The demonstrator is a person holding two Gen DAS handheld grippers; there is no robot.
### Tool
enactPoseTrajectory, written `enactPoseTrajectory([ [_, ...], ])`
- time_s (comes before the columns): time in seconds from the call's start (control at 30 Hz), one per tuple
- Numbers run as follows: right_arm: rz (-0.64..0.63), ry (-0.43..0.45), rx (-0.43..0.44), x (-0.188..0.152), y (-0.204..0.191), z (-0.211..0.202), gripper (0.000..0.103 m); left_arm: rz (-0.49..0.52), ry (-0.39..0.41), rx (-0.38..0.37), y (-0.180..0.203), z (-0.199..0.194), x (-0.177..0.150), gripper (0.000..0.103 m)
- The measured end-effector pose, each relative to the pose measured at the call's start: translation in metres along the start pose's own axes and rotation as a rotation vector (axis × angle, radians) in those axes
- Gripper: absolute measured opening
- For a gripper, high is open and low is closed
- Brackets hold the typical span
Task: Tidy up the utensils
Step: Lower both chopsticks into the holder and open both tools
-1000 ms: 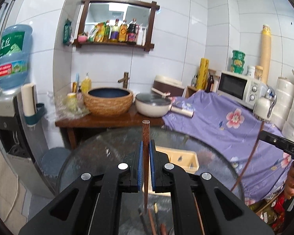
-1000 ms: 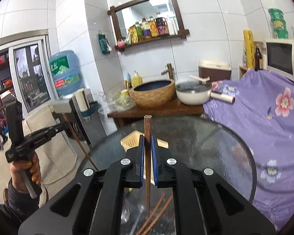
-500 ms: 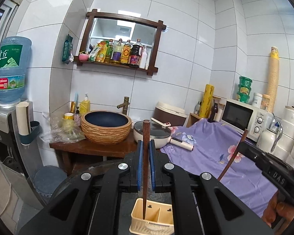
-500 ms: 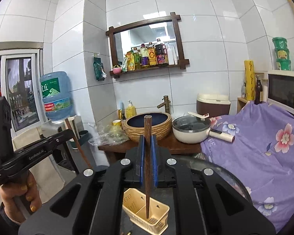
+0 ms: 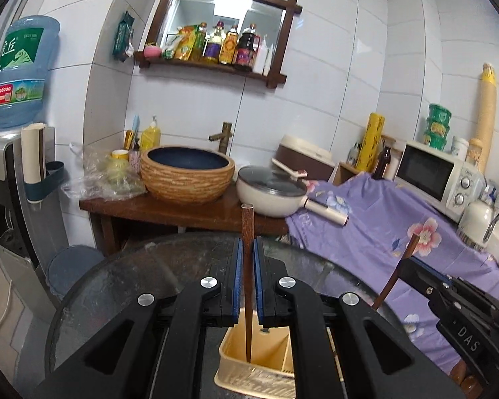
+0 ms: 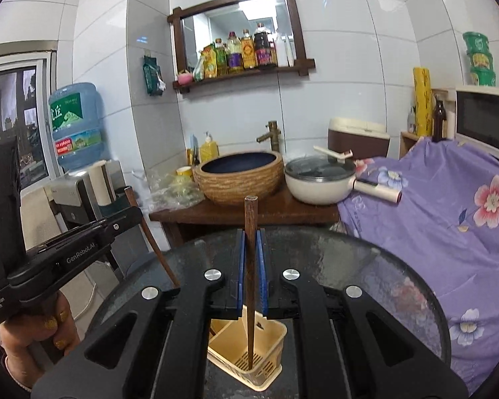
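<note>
— Two grippers, one chopstick each? How did they sit?

— Yes. My left gripper (image 5: pixel 246 249) was clamped on a dark wooden chopstick (image 5: pixel 247 266), blue pads pressed against its sides. The stick stood nearly upright, square top above the jaws, thin tip down inside the cream plastic utensil caddy (image 5: pixel 249 372).

— And the other one?

— My right gripper (image 6: pixel 251 242) was closed the same way on a second wooden chopstick (image 6: pixel 250 259). Its tip reached down to the slotted floor of that caddy (image 6: pixel 269 335), in the compartment nearer the right wall. From the left wrist view I could see the right gripper coming in from the right with its stick tilted; from the right wrist view my left hand (image 6: pixel 36 329) gripped the handle at the left edge, its stick also leaning.

— Where did the caddy stand?

— On the round dark glass table (image 5: pixel 123 279), directly under both sets of jaws. I couldn't tell whether either tip actually touched the bottom.

— Beyond the table?

— A wooden counter (image 5: pixel 143 206) with a woven-look basin (image 5: pixel 186 176) and a lidded white pan (image 5: pixel 269 196), a purple flowered cloth (image 5: pixel 382 219) to the right, a microwave (image 5: pixel 432 173) past it, and a water dispenser bottle (image 5: pixel 20 69) at the left.
</note>
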State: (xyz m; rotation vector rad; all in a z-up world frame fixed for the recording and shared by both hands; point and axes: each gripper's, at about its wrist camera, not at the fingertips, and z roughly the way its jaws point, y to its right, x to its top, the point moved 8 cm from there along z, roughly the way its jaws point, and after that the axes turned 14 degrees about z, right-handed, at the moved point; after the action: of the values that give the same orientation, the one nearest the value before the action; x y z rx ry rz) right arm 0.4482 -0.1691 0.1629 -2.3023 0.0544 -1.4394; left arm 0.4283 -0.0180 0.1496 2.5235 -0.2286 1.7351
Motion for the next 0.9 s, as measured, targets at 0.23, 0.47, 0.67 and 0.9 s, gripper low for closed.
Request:
enactPoseTrajectory([
  [0.23,0.026,-0.048,-0.001,-0.027,0.013,0.015,0.008,0.008,-0.075,-0.013,0.002,0.018,-0.038,0.006],
  [0.47,0.035,-0.054,-0.007,-0.031,0.017,0.016,0.008,0.023,-0.105,-0.018,0.006,0.027,-0.051,0.006],
  [0.67,0.04,-0.054,-0.009,-0.034,0.02,0.014,0.017,0.02,-0.114,-0.04,0.008,0.027,-0.054,0.008],
  [0.9,0.057,-0.019,-0.032,-0.037,0.029,-0.007,0.057,-0.024,-0.036,-0.038,-0.003,0.001,-0.046,0.065],
])
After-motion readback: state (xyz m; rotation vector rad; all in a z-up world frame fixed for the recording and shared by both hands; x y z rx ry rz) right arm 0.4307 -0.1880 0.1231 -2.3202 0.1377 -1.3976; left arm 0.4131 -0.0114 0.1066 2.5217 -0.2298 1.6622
